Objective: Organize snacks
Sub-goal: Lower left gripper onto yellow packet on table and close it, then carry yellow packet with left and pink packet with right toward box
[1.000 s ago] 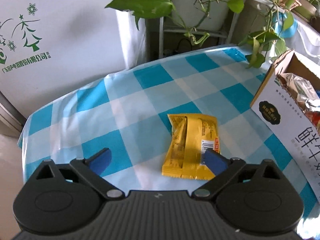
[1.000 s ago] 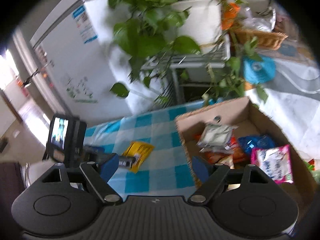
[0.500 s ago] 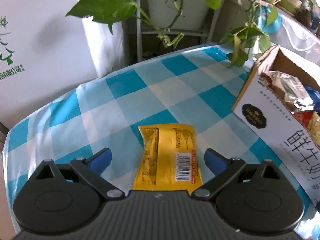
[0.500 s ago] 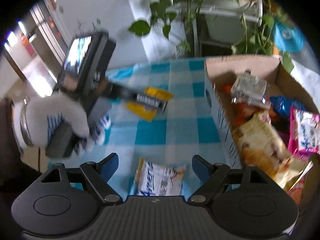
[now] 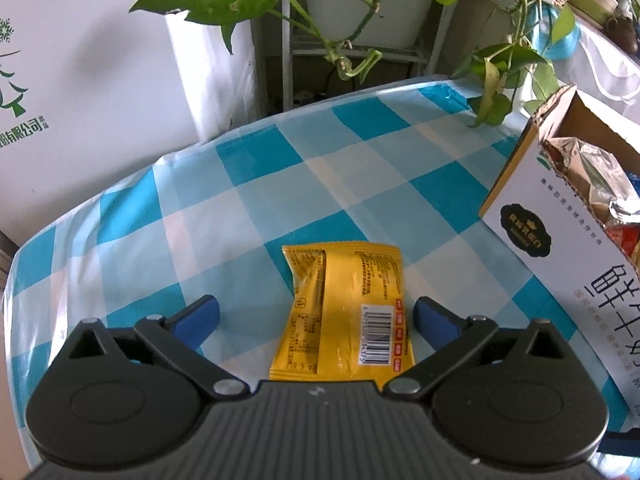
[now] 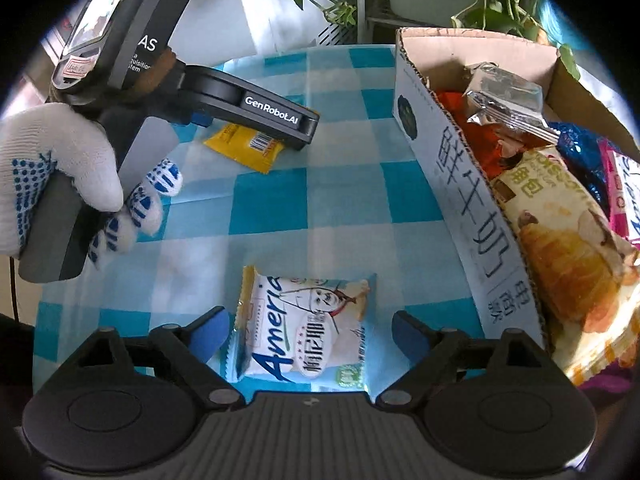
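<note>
In the left wrist view, the left hand-held gripper [image 5: 316, 314] is seen with its jaws opening wide. A yellow snack packet [image 5: 346, 304] lies flat between them at the lower centre of the frame, on the blue-and-white checked tabletop [image 5: 256, 200]; neither blue pad touches it. A barcode and a row of small red squares are printed along the packet's right edge; its fine print cannot be read. At the right edge a cardboard box [image 5: 560, 256] is seen, marked with a dark oval emblem and large Chinese characters, among them "鲜牛奶". At the upper left a white panel [image 5: 80, 80] bears green Chinese lettering and a tree motif.

In the right wrist view, the right hand-held gripper [image 6: 306, 330] is likewise opening, and a white-and-blue snack packet [image 6: 306, 332] printed "Ameri…" lies between its jaws at the lower centre, untouched by the pads. The left device, lettered "GenRobot.AI", is held at the upper left by a white gloved hand [image 6: 60, 176] with blue dots. The box at the right is filled with snack packets [image 6: 560, 240]; a silver one lies uppermost.
</note>
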Available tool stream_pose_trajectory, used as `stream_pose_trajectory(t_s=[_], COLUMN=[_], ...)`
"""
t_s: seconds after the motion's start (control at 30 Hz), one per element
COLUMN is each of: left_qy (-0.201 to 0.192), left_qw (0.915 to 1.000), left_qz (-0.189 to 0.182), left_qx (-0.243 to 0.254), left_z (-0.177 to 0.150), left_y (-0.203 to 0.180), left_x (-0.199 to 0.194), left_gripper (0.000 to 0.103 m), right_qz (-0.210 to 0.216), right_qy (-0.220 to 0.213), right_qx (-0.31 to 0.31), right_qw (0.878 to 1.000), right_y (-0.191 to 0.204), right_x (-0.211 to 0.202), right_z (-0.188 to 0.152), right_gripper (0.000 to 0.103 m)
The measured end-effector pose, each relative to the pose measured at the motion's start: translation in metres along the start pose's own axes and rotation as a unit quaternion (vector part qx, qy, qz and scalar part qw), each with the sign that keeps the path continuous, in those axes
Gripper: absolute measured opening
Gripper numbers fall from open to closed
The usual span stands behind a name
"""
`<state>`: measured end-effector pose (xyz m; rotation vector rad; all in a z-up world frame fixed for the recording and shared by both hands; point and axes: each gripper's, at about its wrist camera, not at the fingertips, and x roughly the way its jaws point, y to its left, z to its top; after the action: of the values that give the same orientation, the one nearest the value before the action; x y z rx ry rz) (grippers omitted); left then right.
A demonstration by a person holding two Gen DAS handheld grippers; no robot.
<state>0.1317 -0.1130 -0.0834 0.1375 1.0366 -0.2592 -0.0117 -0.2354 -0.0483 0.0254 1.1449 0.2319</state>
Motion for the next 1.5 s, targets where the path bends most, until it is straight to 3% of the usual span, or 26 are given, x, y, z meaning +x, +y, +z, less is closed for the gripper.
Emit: stream_pose_trajectory(t_s=[0.73,0.9,1.1,1.5], left_qy=[0.009,0.004,-0.01,-0.027], left_qw=[0.9998,1.0,0.9994,0.9995], left_qz=[0.016,0.001,-0.018,-0.015], left_qx=[0.001,0.008,0.027,-0.001], left_z=[0.0,0.0,-0.002,-0.001], left_y=[-0.007,-0.007,-0.016,0.002], left_x=[-0.003,-0.007,-0.015,-0.03], left_gripper=[0.101,0.089,0.059,0.054], right_qz=[-0.031,-0.034,-0.023,-0.011], right_qy=[0.005,-0.002,-0.008,-0.037], right_qx=[-0.037,-0.041,-0.041,-0.017], right_qw=[0.999,0.999,0.999,0.999], right_y=[0.019,0.017,0.012,-0.002], right_x=[0.02,0.019,0.014,-0.002], right_z=[0.005,0.007,0.01,0.023], right_gripper=[0.094,0.086,0.076,0.072])
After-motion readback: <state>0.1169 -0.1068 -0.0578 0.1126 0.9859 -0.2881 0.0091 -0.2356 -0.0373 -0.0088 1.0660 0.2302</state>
